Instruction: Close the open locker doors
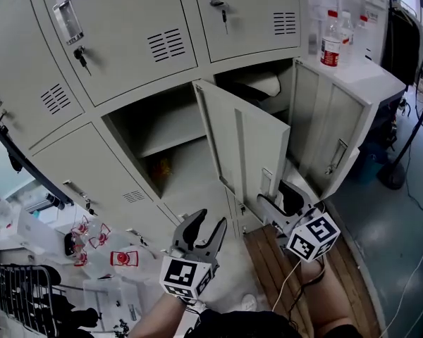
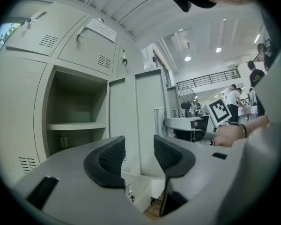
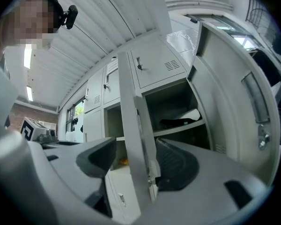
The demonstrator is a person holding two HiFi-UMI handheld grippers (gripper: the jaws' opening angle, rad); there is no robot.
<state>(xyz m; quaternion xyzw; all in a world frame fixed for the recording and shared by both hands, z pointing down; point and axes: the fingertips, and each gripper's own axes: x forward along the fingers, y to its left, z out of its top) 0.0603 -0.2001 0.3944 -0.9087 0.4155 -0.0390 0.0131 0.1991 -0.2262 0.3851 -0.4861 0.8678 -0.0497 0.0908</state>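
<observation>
Nearest the camera are two grippers, each carrying one marker cube. The left gripper (image 1: 204,227) hangs in free air in front of the lockers; its two ribbed pads (image 2: 113,156) stand parted with nothing between them. The right gripper (image 1: 278,201) sits at the free edge of the nearer open door (image 1: 243,150). In its own view its jaws are spread, one on each side of that door's thin edge. The right pad (image 3: 175,165) lies just beside the latch side, and the other pad stands clear of the panel, so the door is straddled, not clamped. Under the right gripper lies a slatted wooden board (image 1: 282,273). Two locker doors stand open: the nearer one swung out toward the person, and a second open door (image 1: 335,132) beyond it to the right, swung wide. Behind them are two open compartments, each with one shelf. The left compartment (image 1: 151,129) has a small yellowish thing low at the back, too small to tell. The right compartment (image 1: 257,83) holds a dark and white bundle (image 3: 182,120) on its shelf. Around these, four closed doors (image 1: 120,27) show in the head view. Farthest right, two bottles (image 1: 330,42) stand on a white cabinet top (image 1: 370,76).
</observation>
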